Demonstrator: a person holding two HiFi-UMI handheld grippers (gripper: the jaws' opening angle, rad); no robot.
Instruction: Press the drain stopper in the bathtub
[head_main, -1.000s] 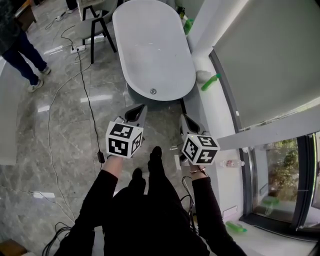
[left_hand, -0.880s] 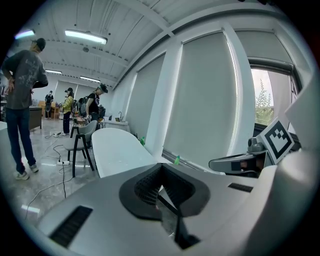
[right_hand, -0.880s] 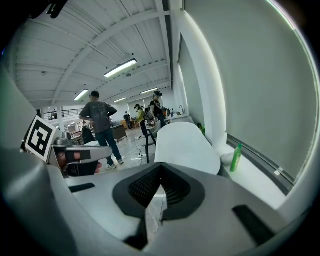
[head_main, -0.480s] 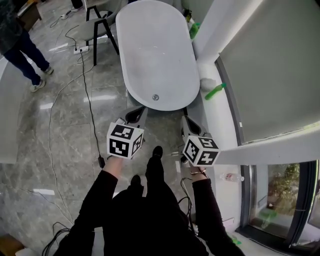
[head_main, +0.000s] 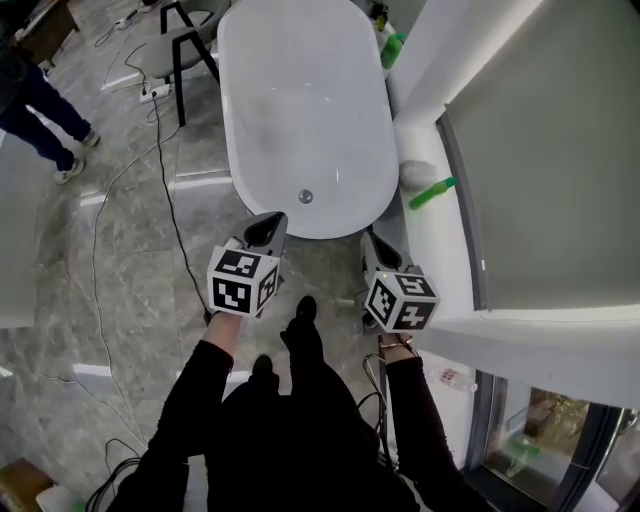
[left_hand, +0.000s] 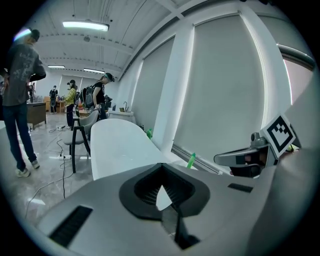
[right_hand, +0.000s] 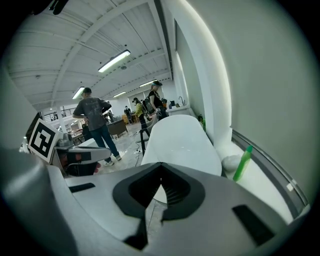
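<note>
The white oval bathtub (head_main: 300, 90) lies ahead on the grey marble floor. Its small round metal drain stopper (head_main: 306, 196) sits in the tub bottom near the near end. My left gripper (head_main: 268, 228) is shut and empty, with its tip just short of the tub's near rim, left of the stopper. My right gripper (head_main: 372, 245) is also shut and empty, beside the rim's right corner. The left gripper view shows the left gripper (left_hand: 162, 192) below the tub (left_hand: 117, 145). The right gripper view shows the right gripper (right_hand: 159, 192) below the tub (right_hand: 182, 140). The stopper is hidden in both gripper views.
A white window ledge (head_main: 440, 260) runs along the tub's right side with a green bottle (head_main: 432, 192) and a white rounded object (head_main: 418, 175). A dark chair (head_main: 190, 40) and a floor cable (head_main: 170, 190) lie left of the tub. A person (head_main: 40, 110) stands far left.
The tub has drawn nearer and shifted down in the head view. Both grippers now stand closer to its near rim and are still shut.
</note>
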